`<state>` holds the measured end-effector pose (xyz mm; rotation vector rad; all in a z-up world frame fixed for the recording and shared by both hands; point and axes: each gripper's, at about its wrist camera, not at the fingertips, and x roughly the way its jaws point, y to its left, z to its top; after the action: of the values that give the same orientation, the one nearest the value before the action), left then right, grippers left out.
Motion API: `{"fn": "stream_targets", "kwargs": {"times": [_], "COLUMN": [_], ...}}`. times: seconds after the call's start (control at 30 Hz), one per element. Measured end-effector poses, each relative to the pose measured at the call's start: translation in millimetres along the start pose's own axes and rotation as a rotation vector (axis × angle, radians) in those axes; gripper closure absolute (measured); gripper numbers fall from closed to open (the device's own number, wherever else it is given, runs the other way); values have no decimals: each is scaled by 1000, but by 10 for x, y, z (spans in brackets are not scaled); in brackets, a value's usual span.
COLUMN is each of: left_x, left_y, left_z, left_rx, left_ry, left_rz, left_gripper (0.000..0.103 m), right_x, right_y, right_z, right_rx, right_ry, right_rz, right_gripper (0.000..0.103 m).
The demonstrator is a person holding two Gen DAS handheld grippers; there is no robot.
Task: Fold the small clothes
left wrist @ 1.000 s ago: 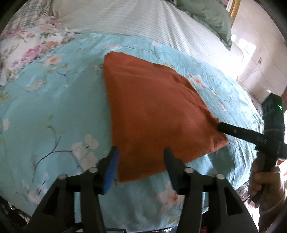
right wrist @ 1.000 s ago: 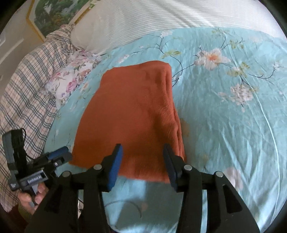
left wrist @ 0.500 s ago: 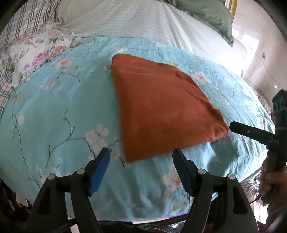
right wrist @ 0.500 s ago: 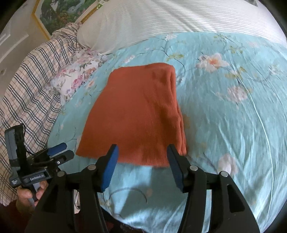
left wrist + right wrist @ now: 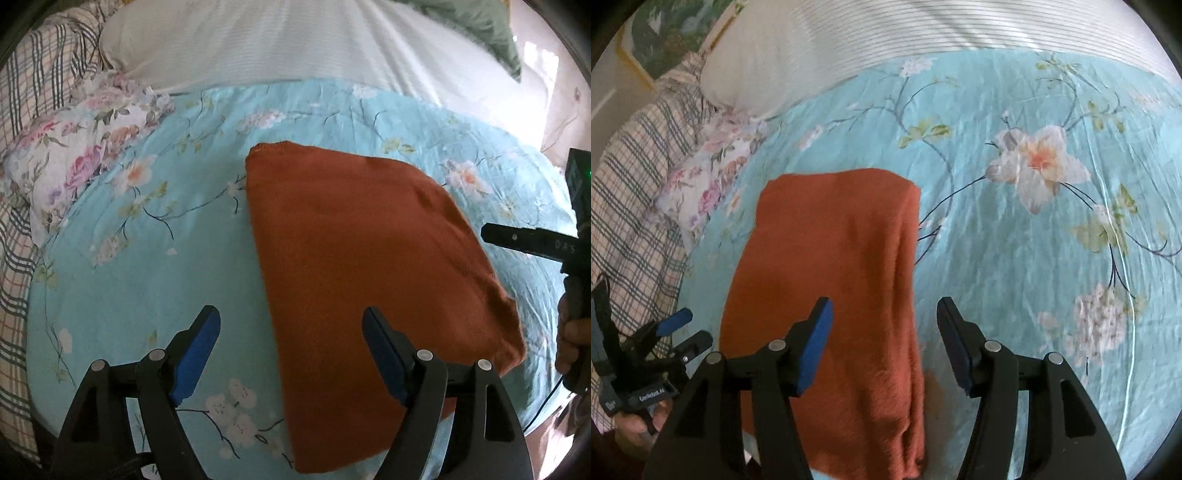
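A rust-orange knitted garment (image 5: 354, 266) lies folded into a flat rectangle on the light blue floral bedspread (image 5: 155, 258). It also shows in the right wrist view (image 5: 834, 280), with its layered fold edge on the right. My left gripper (image 5: 290, 350) is open and empty, hovering over the garment's near left edge. My right gripper (image 5: 884, 339) is open and empty, above the garment's near right edge. Each gripper shows in the other's view: the right one (image 5: 532, 245), the left one (image 5: 679, 328).
A white striped pillow (image 5: 295, 40) and a green pillow (image 5: 491, 26) lie at the far end. A floral pillow (image 5: 81, 155) and a plaid blanket (image 5: 631, 192) lie at the left. The bed's edge runs just below the garment.
Both grippers have opened wider and moved forward over the garment's near edge after drawing back. The garment has stayed flat on the bed.
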<state>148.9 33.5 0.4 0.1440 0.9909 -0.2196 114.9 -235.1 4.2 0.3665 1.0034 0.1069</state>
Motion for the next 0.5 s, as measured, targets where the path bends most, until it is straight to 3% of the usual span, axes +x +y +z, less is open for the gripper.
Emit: {"fn": "stream_targets", "kwargs": {"times": [0.13, 0.5], "left_x": [-30, -104], "left_y": [-8, -22], "left_z": [71, -230], "left_rx": [-7, -25], "left_ry": [65, -14], "left_rz": [7, 52], "left_gripper": [21, 20], "right_x": [-164, -316], "right_y": [159, 305], "right_z": [-58, -592], "right_rx": [-71, -179], "right_ry": [13, -13], "right_rz": [-47, -99], "right_gripper": [23, 21]}}
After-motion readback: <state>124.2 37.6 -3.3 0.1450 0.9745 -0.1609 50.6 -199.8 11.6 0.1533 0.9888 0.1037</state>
